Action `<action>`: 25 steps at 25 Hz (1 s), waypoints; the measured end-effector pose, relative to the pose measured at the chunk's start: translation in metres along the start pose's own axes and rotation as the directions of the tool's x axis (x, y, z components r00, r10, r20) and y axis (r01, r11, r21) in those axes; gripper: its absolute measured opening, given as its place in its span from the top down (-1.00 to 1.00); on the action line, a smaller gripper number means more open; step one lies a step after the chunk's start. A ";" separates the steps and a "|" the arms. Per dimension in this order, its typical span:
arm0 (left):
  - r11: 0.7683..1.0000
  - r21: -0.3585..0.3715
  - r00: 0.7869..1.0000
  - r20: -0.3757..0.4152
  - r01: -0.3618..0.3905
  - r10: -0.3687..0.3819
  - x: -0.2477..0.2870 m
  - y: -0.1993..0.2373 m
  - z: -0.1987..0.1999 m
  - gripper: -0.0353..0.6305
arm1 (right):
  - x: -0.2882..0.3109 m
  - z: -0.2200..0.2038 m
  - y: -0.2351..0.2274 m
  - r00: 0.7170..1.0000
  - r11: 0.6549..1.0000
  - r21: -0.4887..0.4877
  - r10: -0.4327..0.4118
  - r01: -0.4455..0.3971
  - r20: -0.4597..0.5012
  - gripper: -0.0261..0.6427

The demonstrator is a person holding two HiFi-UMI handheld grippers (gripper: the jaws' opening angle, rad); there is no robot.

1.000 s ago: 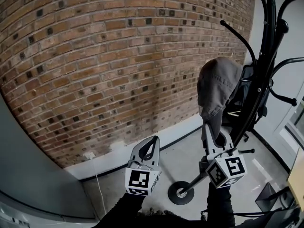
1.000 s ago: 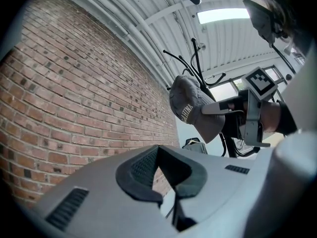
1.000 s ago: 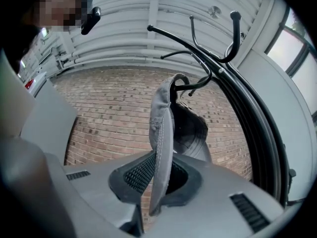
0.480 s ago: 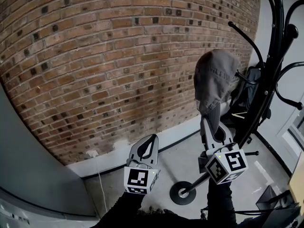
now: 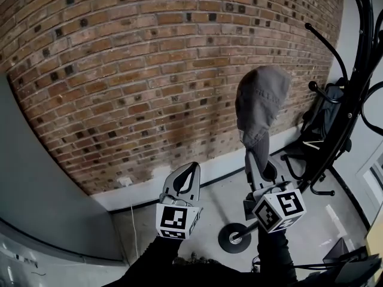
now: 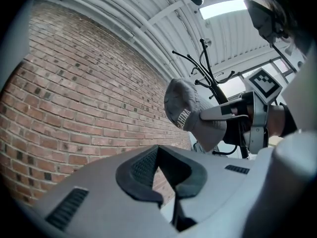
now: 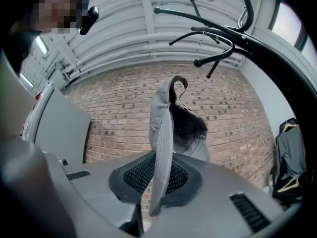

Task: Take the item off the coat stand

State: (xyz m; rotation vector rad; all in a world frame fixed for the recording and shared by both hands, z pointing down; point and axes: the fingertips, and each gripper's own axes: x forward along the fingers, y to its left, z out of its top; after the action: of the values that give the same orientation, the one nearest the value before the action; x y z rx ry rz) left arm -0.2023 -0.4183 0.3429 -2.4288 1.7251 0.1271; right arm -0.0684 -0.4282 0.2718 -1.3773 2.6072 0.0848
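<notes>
– Up against the brick wall [image 5: 119,70], what does the head view give?

– The right gripper [image 5: 256,155] points upward, its jaws clenched on the brim of a grey cap [image 5: 261,100]. The cap rises above it, clear of the black coat stand [image 5: 358,82] to its right and touching none of the hooks. The left gripper [image 5: 191,171] is beside it, lower and to the left, with its jaws closed tip to tip and nothing in them. Each gripper carries a cube with black-and-white square markers.

– Any writing?

– There is faint lettering on the cap's side, too small to read from the head view.

– And the left gripper view?

– Its jaws are pressed together and empty, with brick behind them. Beyond them the cap sits in the right gripper's grip. White capitals run along the cap's side. The letters that show look like "INA", and the rest curves out of sight. The stand rises behind the cap.

– The right gripper view?

– The brim runs edge-on between the two ribbed pads, which pinch it. The cap's dark inside faces right. The stand's curved arms arch overhead, apart from the cap. A dark bag [image 7: 290,157] sits low at the right edge.
</notes>
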 end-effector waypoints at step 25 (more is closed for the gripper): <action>0.993 0.030 0.991 -0.062 -0.117 0.118 -0.046 -0.005 -0.011 0.87 | -0.037 -0.077 0.040 0.997 0.997 0.030 0.073 -0.074 0.025 0.82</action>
State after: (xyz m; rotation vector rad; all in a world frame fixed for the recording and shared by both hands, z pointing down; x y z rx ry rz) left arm -0.2125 -0.3762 0.3619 -2.3364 1.8850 0.0407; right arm -0.0918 -0.3860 0.3527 -1.2628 2.6283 0.0700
